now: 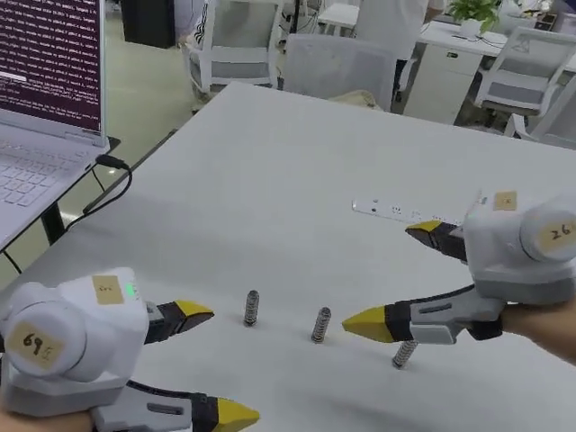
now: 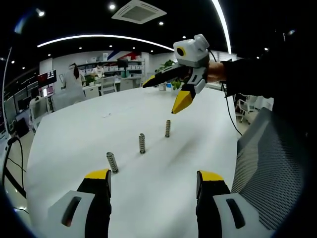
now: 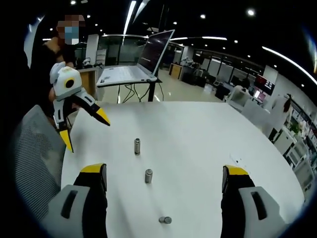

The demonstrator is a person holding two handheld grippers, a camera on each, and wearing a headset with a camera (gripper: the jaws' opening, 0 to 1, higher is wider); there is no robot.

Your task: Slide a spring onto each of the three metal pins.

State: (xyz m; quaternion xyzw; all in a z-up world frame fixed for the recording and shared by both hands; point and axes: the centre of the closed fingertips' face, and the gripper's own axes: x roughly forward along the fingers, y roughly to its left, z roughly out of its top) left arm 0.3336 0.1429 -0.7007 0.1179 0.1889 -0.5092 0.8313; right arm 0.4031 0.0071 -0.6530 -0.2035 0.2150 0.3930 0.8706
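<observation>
Office chairs (image 1: 337, 67) stand in the background. Up front a white desk (image 1: 270, 180) carries a row of three springs, well apart from one another: the left spring (image 1: 251, 308), the middle spring (image 1: 320, 325) and the right spring (image 1: 404, 354). Each stands on end, likely over a pin, though the pins themselves are too small to make out. The right spring leans in the head view, while the other two look upright. The left gripper (image 1: 229, 364) and the right gripper (image 1: 378, 274) both have jaws spread wide and carry nothing.

The main risk, as I judge it, is the right gripper. Its lower jaw tip hangs just beside the middle spring and near the leaning one, so a careless sweep could knock a spring over or off its pin. The leaning spring may not be fully seated and could tip by itself.

Count: three springs, two grippers, one laptop (image 1: 45, 90), one power strip (image 1: 396, 211).
</observation>
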